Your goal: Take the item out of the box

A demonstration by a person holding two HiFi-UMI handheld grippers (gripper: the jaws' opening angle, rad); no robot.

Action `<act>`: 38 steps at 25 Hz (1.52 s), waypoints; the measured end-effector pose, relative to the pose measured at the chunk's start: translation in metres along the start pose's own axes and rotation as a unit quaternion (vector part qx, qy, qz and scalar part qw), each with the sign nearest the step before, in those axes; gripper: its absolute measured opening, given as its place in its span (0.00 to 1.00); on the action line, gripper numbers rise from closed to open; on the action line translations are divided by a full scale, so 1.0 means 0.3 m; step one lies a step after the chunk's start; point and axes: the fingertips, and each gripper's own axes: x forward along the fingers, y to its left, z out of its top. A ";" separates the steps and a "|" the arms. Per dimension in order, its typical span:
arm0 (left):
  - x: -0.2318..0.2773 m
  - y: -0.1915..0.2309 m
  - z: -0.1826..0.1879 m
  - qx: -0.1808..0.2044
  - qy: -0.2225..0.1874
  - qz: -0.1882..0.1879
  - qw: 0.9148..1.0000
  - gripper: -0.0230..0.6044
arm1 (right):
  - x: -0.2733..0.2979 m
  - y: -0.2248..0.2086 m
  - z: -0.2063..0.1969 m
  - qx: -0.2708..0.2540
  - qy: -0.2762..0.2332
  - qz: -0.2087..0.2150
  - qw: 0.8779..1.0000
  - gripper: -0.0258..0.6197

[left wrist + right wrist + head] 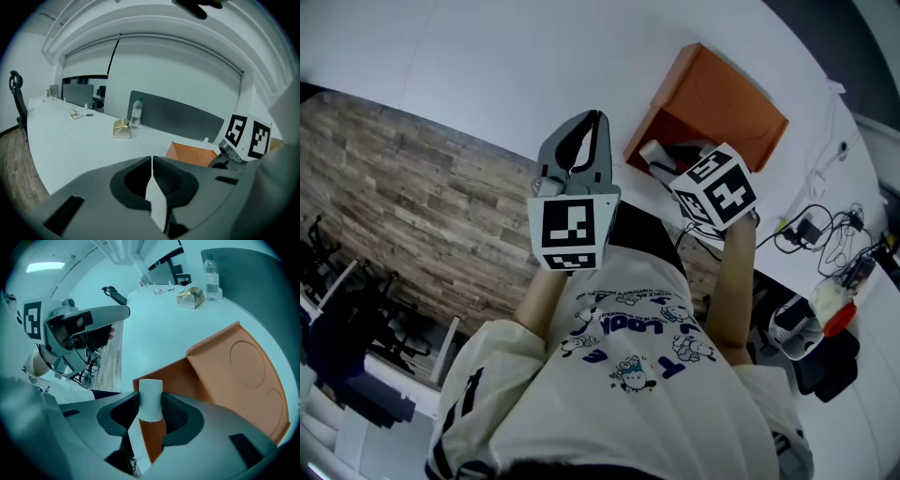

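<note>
Two grippers are in view, both close to the orange box (pixel 712 98), which sits open on the white table (pixel 487 56).

Right gripper (pixel 151 404): the jaws are clamped on a short white roll (pixel 151 392), with the ribbed pads (pixel 174 412) pressing on both of its sides. The roll stands upright in the grip at the box's near corner, and its top end shows above the edge of the box's near wall. Whether its lower end is clear of the box cannot be told. In the head view this gripper's marker cube (pixel 717 185) sits just in front of the box's open side.

Left gripper (pixel 152 161): the jaws are pressed together with nothing between them. In the head view it is to the left of the box, apart from it and touching nothing.

Other items on the table: a clear bottle (pixel 136 112) and a gold packet (pixel 122 129) stand side by side, well beyond the box. A grey screen (pixel 183 117) stands behind the box. A tangle of cables (pixel 820 230) lies to the right of the box. A wooden floor (pixel 403 206) shows to the left of the box, beyond the table's edge.
</note>
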 end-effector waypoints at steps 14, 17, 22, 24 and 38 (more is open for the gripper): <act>-0.041 -0.076 0.056 0.013 -0.022 -0.018 1.000 0.07 | -0.095 0.018 0.007 0.035 -0.066 -0.042 0.996 0.30; -0.053 -0.088 0.081 0.018 -0.031 -0.020 0.999 0.07 | -0.118 0.022 0.011 0.043 -0.082 -0.051 0.994 0.30; -0.071 -0.121 0.119 0.028 -0.045 -0.027 0.998 0.07 | -0.163 0.029 0.024 0.054 -0.110 -0.064 0.990 0.30; -0.077 -0.139 0.136 0.033 -0.050 -0.031 0.998 0.07 | -0.182 0.028 0.030 0.059 -0.119 -0.069 0.989 0.30; -0.120 -0.207 0.214 0.055 -0.080 -0.040 0.994 0.07 | -0.317 0.026 0.073 0.087 -0.195 -0.111 0.971 0.30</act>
